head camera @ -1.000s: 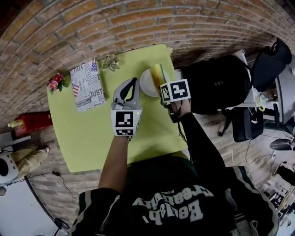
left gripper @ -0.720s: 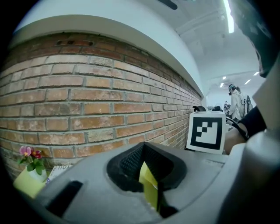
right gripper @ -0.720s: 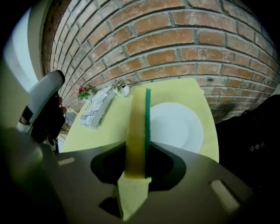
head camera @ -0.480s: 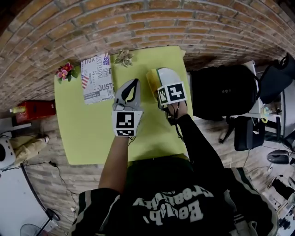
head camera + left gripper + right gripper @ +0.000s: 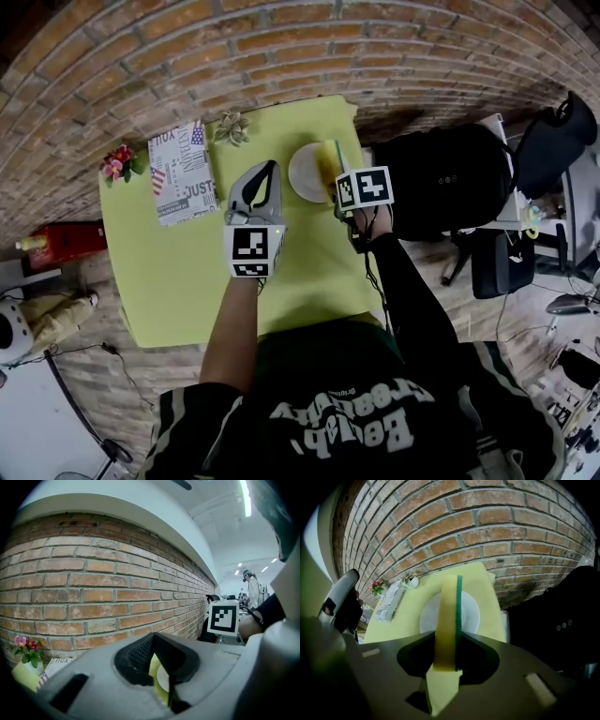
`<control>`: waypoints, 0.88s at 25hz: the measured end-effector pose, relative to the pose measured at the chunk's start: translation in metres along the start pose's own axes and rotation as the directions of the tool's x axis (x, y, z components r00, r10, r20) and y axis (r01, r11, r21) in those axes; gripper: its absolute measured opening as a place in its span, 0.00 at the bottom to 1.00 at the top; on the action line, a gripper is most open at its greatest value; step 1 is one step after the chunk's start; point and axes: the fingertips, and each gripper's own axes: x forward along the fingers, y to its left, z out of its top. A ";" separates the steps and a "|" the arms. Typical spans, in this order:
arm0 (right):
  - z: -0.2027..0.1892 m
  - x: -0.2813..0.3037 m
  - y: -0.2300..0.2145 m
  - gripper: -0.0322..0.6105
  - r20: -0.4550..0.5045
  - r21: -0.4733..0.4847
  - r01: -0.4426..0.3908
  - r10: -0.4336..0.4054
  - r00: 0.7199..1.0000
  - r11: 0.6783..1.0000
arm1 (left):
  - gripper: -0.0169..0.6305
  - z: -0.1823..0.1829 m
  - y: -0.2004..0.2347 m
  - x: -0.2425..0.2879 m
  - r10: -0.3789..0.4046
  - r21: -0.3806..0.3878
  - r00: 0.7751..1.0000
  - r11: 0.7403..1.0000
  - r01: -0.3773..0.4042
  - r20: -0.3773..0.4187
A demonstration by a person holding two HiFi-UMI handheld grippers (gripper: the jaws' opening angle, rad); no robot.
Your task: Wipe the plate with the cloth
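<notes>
Jaws of right hand-held gripper (image 5: 447,656) pinch yellow-green cloth (image 5: 449,613) edge-up, over white plate (image 5: 302,174) at upper centre of head view. Left hand-held gripper (image 5: 257,187) pressed together, empty, just left of plate, above green table (image 5: 178,272).

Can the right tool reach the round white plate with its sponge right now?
Likely yes: the right tool grips the yellow-and-green sponge over the round white plate, nothing visible between them.

One plate (image 5: 305,173), one cloth (image 5: 328,155), one printed box (image 5: 181,172), two flower ornaments (image 5: 117,161) (image 5: 231,127), two grippers (image 5: 267,169) (image 5: 337,180), one table (image 5: 169,281)
</notes>
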 end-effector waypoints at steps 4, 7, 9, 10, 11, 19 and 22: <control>0.001 -0.011 -0.028 0.26 0.009 0.008 0.057 -0.057 0.998 0.998 | 0.03 0.002 -0.007 0.007 -0.007 0.000 1.000 1.000 0.007 -0.002; 0.000 -0.015 -0.041 0.26 0.012 0.013 0.082 -0.082 0.997 0.997 | 0.03 0.002 -0.009 0.010 -0.003 -0.001 1.000 1.000 0.003 -0.002; 0.001 -0.016 -0.041 0.26 0.016 0.006 0.079 -0.079 0.997 0.997 | 0.03 0.002 -0.011 0.011 -0.003 -0.002 1.000 1.000 0.003 -0.002; 0.002 -0.017 -0.038 0.26 0.021 0.000 0.072 -0.072 0.997 0.997 | 0.03 0.002 -0.012 0.010 -0.004 -0.002 1.000 1.000 0.004 -0.002; 0.003 -0.018 -0.032 0.26 0.029 -0.008 0.059 -0.059 0.998 0.998 | 0.03 0.002 -0.013 0.010 -0.005 -0.003 1.000 1.000 0.005 -0.001; 0.007 0.000 0.049 0.26 0.016 -0.116 -0.073 0.076 0.997 0.991 | 0.03 -0.003 -0.001 -0.003 0.026 -0.019 1.000 0.999 -0.026 -0.008; -0.003 0.011 0.066 0.26 -0.021 -0.144 -0.095 0.093 0.995 0.985 | 0.03 -0.006 0.004 -0.008 0.040 -0.017 0.999 0.999 -0.041 -0.017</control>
